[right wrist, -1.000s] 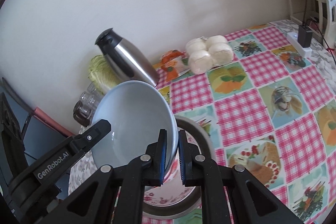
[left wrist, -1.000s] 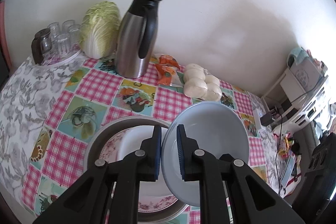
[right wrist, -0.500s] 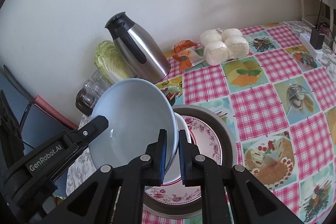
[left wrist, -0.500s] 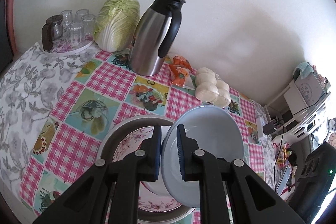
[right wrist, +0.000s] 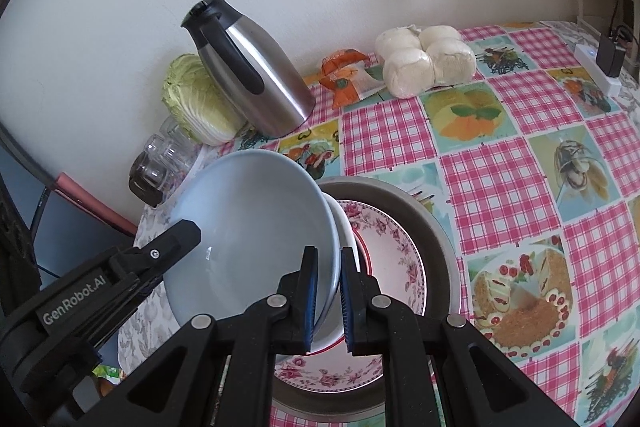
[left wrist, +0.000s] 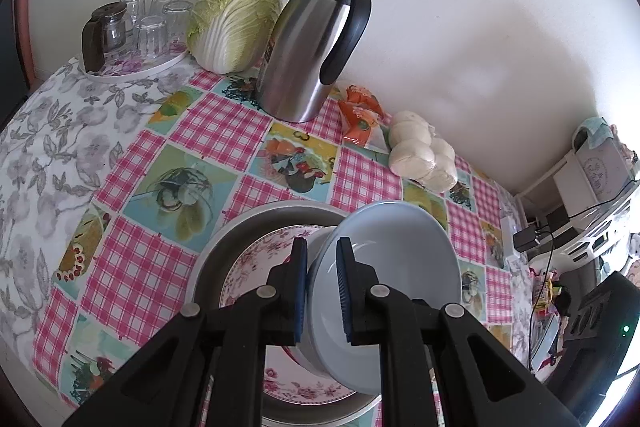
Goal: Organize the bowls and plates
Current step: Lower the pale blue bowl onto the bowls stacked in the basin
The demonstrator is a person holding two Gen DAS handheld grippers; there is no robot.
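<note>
Both grippers hold one pale blue bowl (left wrist: 392,275) (right wrist: 256,227) by opposite sides of its rim, tilted, over a metal basin (left wrist: 240,231) (right wrist: 432,227). My left gripper (left wrist: 322,259) is shut on the bowl's near rim. My right gripper (right wrist: 329,269) is shut on the other rim. In the basin lies a pink floral plate (left wrist: 256,259) (right wrist: 404,267) with a white bowl (right wrist: 345,227) on it, just under the blue bowl. The left gripper (right wrist: 176,243) also shows in the right wrist view.
Along the wall stand a steel thermos jug (left wrist: 316,43) (right wrist: 252,75), a cabbage (left wrist: 236,15), a tray of glasses (left wrist: 136,27), an orange packet (left wrist: 360,115) and bagged buns (left wrist: 424,155) (right wrist: 424,63). A power strip (right wrist: 600,71) lies at the far right.
Both grippers have lowered the blue bowl toward the basin, close over the white bowl. The left camera view has shifted right and down over the table.
</note>
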